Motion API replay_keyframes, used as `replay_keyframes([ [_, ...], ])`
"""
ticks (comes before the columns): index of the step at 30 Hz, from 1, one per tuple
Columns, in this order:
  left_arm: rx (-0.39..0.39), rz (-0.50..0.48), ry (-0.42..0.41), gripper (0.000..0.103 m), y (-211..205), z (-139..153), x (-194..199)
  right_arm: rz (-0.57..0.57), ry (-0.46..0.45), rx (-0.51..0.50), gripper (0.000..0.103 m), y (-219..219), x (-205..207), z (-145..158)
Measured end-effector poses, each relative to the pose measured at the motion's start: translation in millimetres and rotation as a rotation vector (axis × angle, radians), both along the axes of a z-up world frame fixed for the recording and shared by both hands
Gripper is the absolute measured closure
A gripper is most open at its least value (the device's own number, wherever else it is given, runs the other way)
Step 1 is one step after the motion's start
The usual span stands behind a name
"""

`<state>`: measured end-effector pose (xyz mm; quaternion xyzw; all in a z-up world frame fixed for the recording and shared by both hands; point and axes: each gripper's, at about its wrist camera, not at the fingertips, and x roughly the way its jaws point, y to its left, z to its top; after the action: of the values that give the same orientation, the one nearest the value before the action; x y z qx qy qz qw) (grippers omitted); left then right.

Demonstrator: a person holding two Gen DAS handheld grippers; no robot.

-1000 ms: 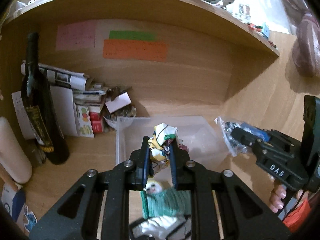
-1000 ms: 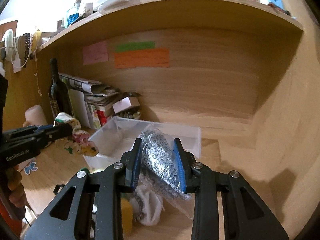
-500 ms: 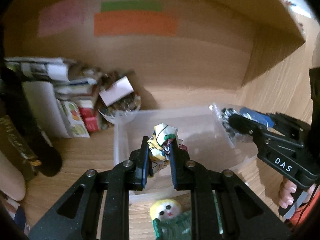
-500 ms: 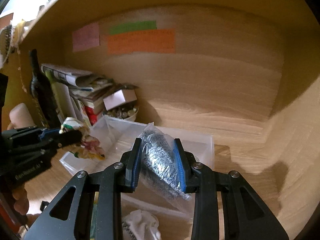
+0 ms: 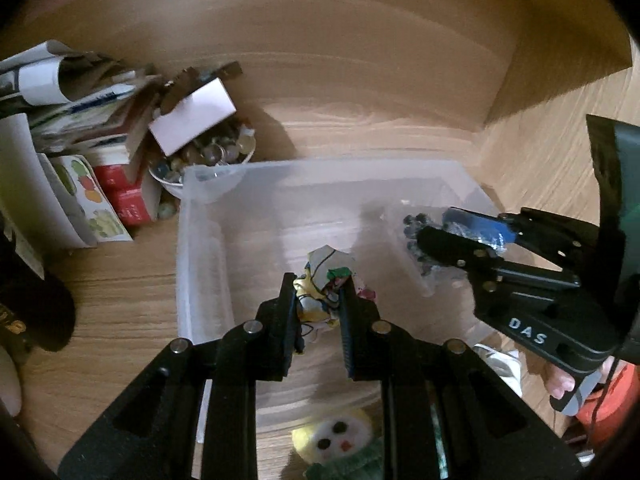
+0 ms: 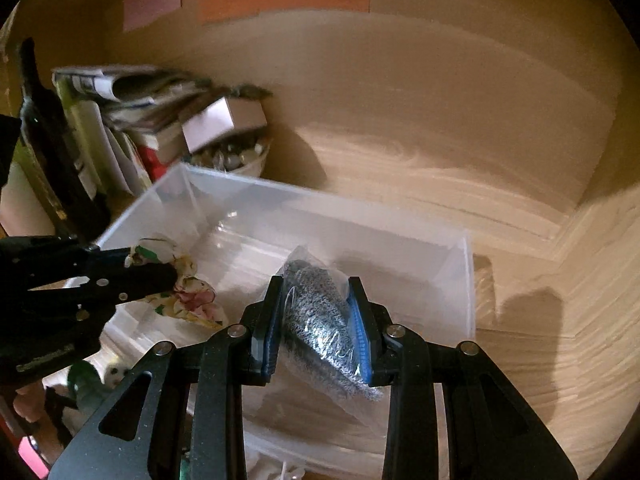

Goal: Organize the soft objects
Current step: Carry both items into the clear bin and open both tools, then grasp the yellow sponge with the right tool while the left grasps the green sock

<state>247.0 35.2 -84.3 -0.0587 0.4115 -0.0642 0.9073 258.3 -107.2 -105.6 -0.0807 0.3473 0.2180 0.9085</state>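
Note:
A clear plastic bin stands on the wooden desk; it also shows in the right wrist view. My left gripper is shut on a floral cloth and holds it over the bin; the cloth also shows in the right wrist view. My right gripper is shut on a grey knit item in a clear bag, held over the bin's right side; it appears in the left wrist view. A yellow-headed doll lies in front of the bin.
A bowl of small items with a white box on it sits behind the bin's left corner. Books and papers stack at the left. A dark bottle stands at the far left. The alcove's back wall is close.
Both grippers have moved forward and down, from in front of the bin to over its inside, each carrying its item. The bin now fills the views.

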Motion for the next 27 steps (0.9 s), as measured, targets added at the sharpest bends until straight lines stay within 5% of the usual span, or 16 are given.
replay_keyframes([
  [8,-0.002,0.004,-0.022,0.060,0.5,8.5,-6.6,-0.006,0.015,-0.061,0.073,4.4,-1.0,-5.0],
  [11,0.009,0.009,-0.060,0.051,0.4,19.7,-16.8,-0.018,-0.011,-0.051,0.063,2.0,-5.1,2.7],
  [21,0.066,0.033,-0.268,0.027,-6.9,69.7,-78.3,-0.037,-0.226,0.041,0.038,-23.2,-71.6,59.9],
  [27,0.071,0.064,-0.374,0.008,-3.5,81.7,-117.7,-0.003,-0.330,0.058,0.035,-29.9,-121.1,80.5],
])
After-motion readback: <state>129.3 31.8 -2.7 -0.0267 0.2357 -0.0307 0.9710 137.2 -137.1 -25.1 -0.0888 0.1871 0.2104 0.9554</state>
